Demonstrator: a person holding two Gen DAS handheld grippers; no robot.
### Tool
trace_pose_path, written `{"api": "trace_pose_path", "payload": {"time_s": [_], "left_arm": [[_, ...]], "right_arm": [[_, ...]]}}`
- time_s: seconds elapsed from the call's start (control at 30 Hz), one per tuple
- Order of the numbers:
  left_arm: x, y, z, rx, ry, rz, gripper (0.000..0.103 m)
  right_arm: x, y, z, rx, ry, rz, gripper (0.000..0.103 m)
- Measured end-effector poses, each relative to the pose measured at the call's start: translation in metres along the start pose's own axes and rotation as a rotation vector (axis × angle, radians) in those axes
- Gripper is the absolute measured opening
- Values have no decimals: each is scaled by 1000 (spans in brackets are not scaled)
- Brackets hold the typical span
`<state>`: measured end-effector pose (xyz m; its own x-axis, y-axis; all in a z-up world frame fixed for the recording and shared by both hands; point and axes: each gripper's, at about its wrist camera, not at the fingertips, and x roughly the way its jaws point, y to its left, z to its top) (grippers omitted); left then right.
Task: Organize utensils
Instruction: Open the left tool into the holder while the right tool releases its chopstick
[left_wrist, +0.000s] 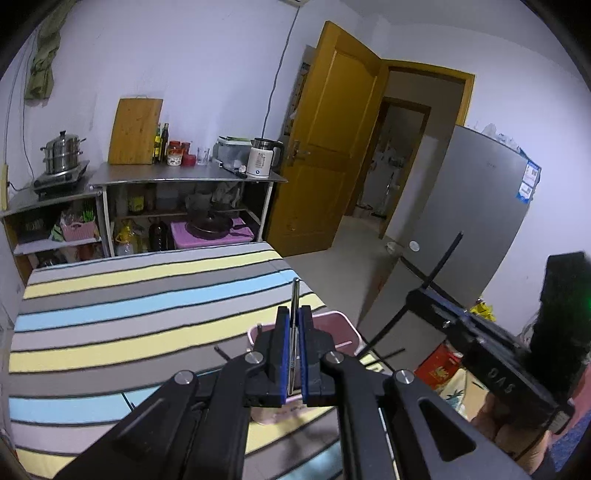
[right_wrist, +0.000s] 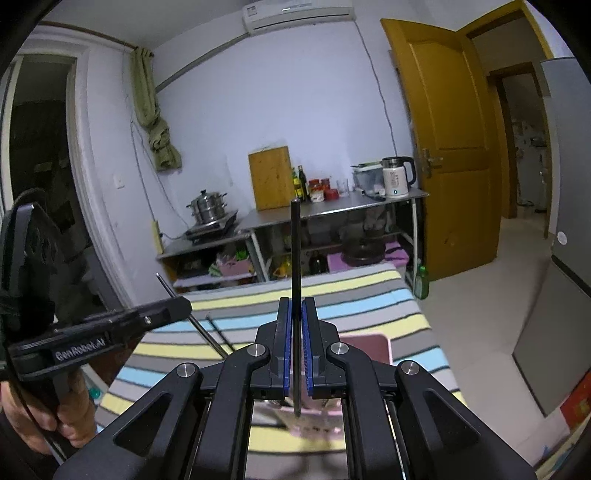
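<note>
Bedding in grey, yellow and blue stripes, the striped cover (left_wrist: 122, 314), fills the lower part of both views and serves as the work surface. On it, right under both tools, sits a pink basket (left_wrist: 345, 325), the likely home for the utensils; what it already holds is hidden behind the gripper frames. Above it the left gripper (left_wrist: 294, 343) has its blue-padded jaws pressed together on a silver chopstick (left_wrist: 295, 295), which stands nearly upright out of the pads. The right gripper (right_wrist: 296, 339) is likewise clamped, on a dark chopstick (right_wrist: 295, 251) that rises well above its fingertips and pokes out below them. One more thin dark stick (right_wrist: 219, 334) lies on the cover near the basket.

Judging by this, the job is mid-course: two pieces are picked up and hover over the basket but neither is set in, and at least one stick on the cover is left to collect.
</note>
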<state>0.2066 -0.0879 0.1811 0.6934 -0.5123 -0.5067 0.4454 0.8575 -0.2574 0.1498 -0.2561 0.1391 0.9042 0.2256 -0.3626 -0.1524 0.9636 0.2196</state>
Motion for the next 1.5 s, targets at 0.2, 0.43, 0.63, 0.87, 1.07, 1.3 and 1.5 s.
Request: {"api": "trace_pose_path", "payload": {"time_s": [0.2, 0.43, 0.63, 0.87, 1.07, 1.3, 1.5], "left_arm": [[14, -1, 1, 17, 11, 15, 5], [25, -1, -1, 38, 19, 37, 5], [41, -1, -15, 56, 49, 52, 5], [62, 4, -32, 43, 99, 52, 5], [67, 8, -43, 36, 125, 50, 5], [56, 8, -45, 26, 109, 49, 6], [36, 6, -45, 17, 75, 47, 8]], "right_arm": [[9, -5, 8, 7, -21, -1, 6], [19, -5, 7, -13, -33, -14, 6], [37, -12, -4, -3, -2, -19, 6], [53, -17, -21, -7, 44, -35, 6], [62, -18, -35, -18, 104, -26, 6], [55, -18, -39, -21, 109, -43, 12], [40, -17, -38, -22, 89, -54, 16]]}}
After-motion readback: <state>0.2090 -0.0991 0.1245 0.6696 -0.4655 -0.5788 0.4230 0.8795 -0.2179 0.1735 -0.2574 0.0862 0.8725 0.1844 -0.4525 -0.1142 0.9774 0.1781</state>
